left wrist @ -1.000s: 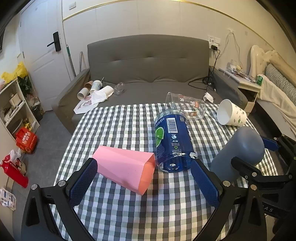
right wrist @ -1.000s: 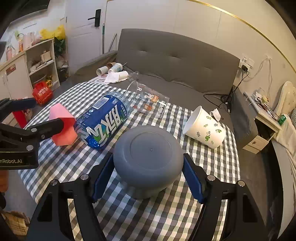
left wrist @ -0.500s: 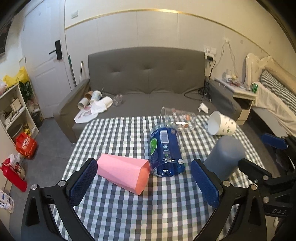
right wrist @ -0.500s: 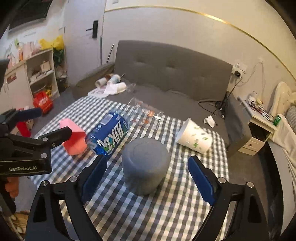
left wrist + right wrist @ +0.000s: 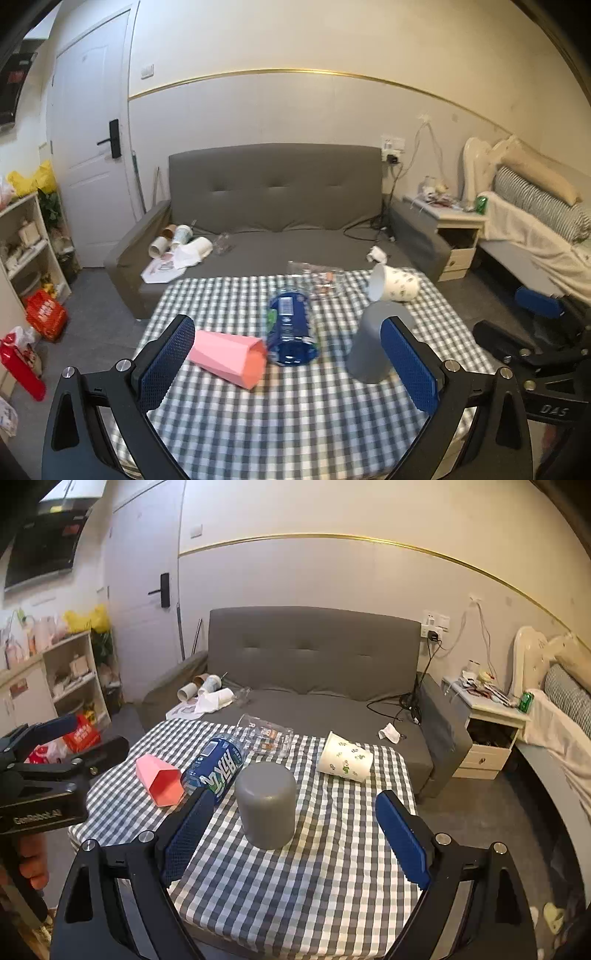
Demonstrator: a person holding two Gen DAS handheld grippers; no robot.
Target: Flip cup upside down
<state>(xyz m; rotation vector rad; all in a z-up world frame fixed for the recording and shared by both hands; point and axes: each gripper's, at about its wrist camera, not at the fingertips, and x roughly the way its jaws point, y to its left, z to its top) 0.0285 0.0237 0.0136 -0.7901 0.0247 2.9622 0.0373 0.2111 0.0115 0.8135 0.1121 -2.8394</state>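
Grey cup (image 5: 265, 805) upside down on table (image 5: 332, 867), both tools open, clear

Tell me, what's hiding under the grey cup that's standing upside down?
Only the checked tablecloth shows around the grey cup. It stands mouth-down, closed bottom on top, so its solid wall covers the inside. Whether anything sits under it cannot be seen.

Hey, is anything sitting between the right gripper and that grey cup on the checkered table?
Nothing visible. The grey cup stands base-up on the checkered table, straight ahead of the open right gripper. The blue bottle lies off to the cup's left, outside that path.
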